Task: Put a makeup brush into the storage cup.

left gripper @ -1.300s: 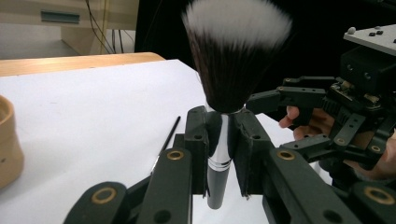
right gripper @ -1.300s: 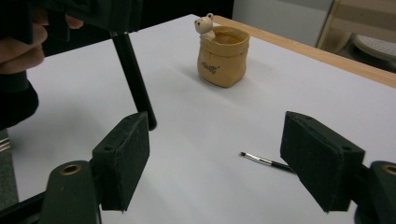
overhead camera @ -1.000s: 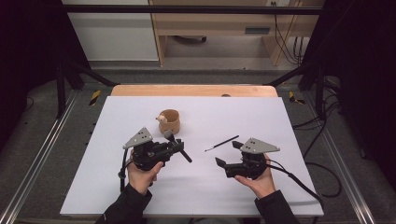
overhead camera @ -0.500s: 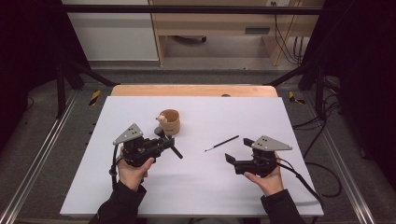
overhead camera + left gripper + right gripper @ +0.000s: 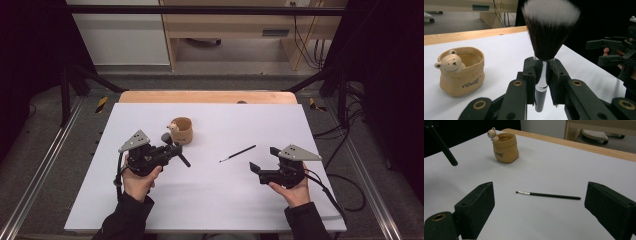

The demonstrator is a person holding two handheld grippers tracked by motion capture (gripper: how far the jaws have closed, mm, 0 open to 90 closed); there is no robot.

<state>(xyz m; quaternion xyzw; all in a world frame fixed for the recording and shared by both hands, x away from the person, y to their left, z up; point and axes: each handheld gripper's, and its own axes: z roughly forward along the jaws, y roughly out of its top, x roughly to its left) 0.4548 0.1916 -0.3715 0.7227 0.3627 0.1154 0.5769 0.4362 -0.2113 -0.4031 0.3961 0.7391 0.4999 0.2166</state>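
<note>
My left gripper (image 5: pixel 167 149) (image 5: pixel 543 67) is shut on a thick makeup brush (image 5: pixel 549 32) at its silver ferrule, with the black handle (image 5: pixel 184 161) jutting toward the table's middle. Just beyond it stands a tan cup with a small bear on the rim (image 5: pixel 181 131) (image 5: pixel 461 71) (image 5: pixel 505 147). A thin black brush (image 5: pixel 238 153) (image 5: pixel 549 194) lies flat on the white table, ahead of my right gripper (image 5: pixel 263 158) (image 5: pixel 541 205). Its jaws have just been opening, stand wide, and have nothing between them. The right gripper (image 5: pixel 614 52) also appears at the far right of the left gripper view.
The white tabletop (image 5: pixel 225 200) ends at a wooden strip (image 5: pixel 207 96) on the far side. Metal frame rails (image 5: pixel 45 165) run along both sides. A cable (image 5: pixel 345 182) trails from the right gripper off the table's right edge. Wooden furniture stands beyond.
The right gripper has shifted right, away from the thin brush, with its jaws a little wider. The left gripper with the thick brush has drifted slightly left.
</note>
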